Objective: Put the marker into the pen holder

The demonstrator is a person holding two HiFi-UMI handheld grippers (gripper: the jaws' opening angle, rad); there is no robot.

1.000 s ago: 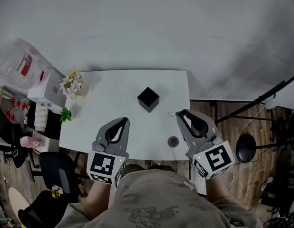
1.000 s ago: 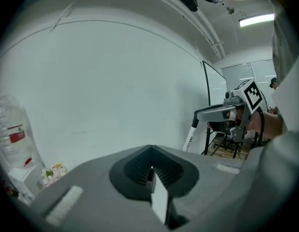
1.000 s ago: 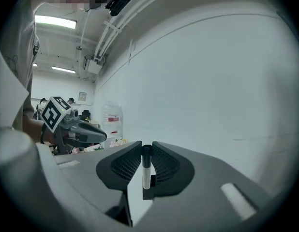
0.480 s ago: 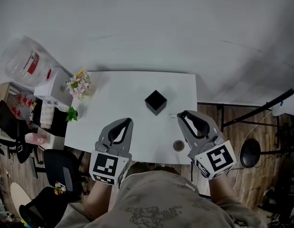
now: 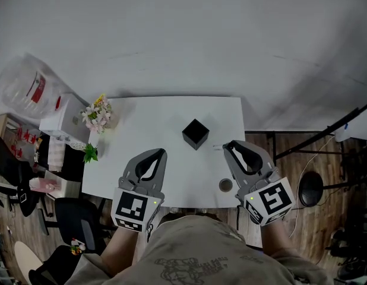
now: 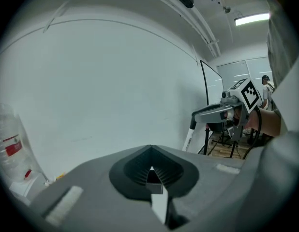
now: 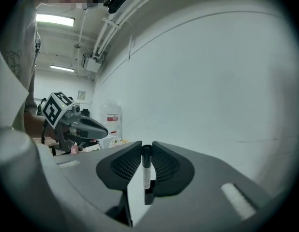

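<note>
Marker: clamped between the jaws of the right claw, which is closed on it and held above the near edge of the white surface. Pen holder: black cube, set mid-surface, ahead and to the left of the right claw, apart from it. Pick-up is judged complete; carrying across and insertion are left. Left claw: closed, nothing held.
</note>
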